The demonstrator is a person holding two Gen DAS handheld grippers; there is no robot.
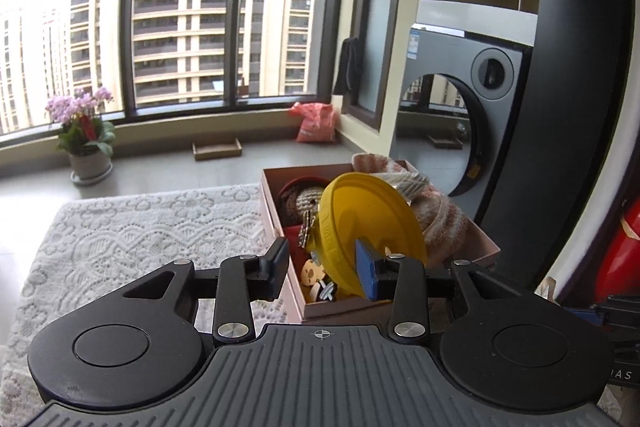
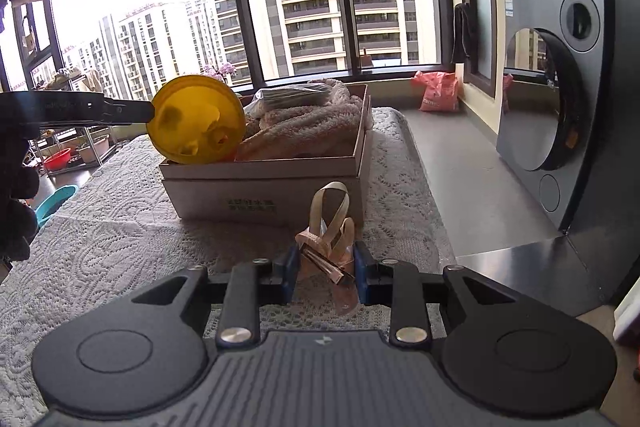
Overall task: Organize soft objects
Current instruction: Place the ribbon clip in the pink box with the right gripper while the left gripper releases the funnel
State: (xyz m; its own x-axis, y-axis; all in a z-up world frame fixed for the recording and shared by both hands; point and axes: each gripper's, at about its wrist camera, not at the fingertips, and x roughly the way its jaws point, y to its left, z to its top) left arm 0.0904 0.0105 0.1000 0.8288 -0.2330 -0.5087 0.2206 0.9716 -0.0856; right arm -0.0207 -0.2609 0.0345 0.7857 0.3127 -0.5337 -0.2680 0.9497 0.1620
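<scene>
A pink cardboard box (image 1: 276,215) stands on the lace-covered table; it also shows in the right wrist view (image 2: 264,179). It holds a rolled striped towel (image 1: 440,219), a crocheted toy (image 1: 300,201), small trinkets and a yellow round lid (image 1: 368,223), which stands tilted. My left gripper (image 1: 326,273) is open over the box's near end, its right pad touching the lid. In the right wrist view the lid (image 2: 196,119) sits at the left gripper's tip. My right gripper (image 2: 326,273) is shut on a pink ribbon hair clip (image 2: 330,251) just before the box.
The white lace cloth (image 1: 140,227) covers the table. A washing machine (image 1: 460,99) stands to the right, a potted orchid (image 1: 82,131) and a pink bag (image 1: 314,123) by the window. The table's right edge (image 2: 440,227) drops to grey floor.
</scene>
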